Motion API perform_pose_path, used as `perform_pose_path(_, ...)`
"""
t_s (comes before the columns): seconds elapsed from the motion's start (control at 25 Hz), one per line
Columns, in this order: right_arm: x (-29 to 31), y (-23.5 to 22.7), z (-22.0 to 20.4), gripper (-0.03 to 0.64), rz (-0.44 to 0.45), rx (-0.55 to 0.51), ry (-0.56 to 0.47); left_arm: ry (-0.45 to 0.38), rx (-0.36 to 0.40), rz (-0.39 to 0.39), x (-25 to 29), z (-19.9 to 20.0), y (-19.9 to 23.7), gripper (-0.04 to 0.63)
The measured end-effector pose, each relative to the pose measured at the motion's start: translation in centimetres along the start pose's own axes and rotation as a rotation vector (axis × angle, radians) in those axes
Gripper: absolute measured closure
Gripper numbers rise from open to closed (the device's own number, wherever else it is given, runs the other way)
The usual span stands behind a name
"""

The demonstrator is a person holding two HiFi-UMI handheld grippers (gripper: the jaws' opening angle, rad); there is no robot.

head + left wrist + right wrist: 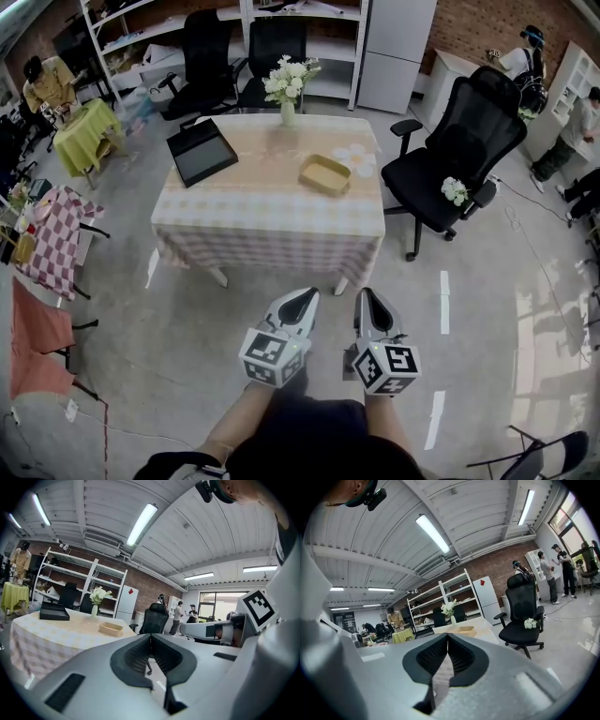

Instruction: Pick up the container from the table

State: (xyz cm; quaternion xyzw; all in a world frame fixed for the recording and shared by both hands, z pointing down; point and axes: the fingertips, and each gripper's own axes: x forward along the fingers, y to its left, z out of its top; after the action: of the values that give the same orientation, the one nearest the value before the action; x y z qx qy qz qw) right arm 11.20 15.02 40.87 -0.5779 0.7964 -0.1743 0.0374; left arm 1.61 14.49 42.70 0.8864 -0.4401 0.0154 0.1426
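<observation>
A shallow tan container point(324, 174) lies on the right half of the table point(272, 217), which wears a pale checked cloth. It shows small in the left gripper view point(111, 629) and the right gripper view point(461, 630). Both grippers hover over the floor short of the table's near edge, side by side and pointing at it. My left gripper point(304, 298) is shut with nothing in it, jaws touching point(150, 638). My right gripper point(368, 296) is shut and empty too point(447, 637).
A black tray point(200, 151) lies at the table's back left and a vase of white flowers point(288, 86) at its back edge. A black office chair point(457, 155) stands right of the table. Small cloth-covered tables point(53, 239) line the left; people work at the room's edges.
</observation>
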Motion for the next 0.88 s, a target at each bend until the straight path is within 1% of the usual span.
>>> perform_pose_path(0.24, 4.2, -0.5, 1.2, 0.612, -0.013, -0.004, -0.001, -0.006, 0.004, -0.013, 2.9, 1.8, 2.9, 0.584)
perform_pose_path(0.48, 7.8, -1.0, 1.9, 0.612, -0.029, -0.003, 0.002, 0.009, -0.002, -0.02, 5.3, 2.8, 5.7, 0.584)
perform_pose_path(0.72, 10.8, -1.0, 1.6, 0.612, -0.04, 0.003, 0.009, 0.009, -0.01, -0.034, 7.1, 3.3, 8.2, 0.584)
perform_pose_path(0.88, 12.5, -1.7, 1.3, 0.612, -0.065, 0.01, 0.012, 0.016, -0.005, -0.047, 8.1, 3.4, 9.5, 0.584)
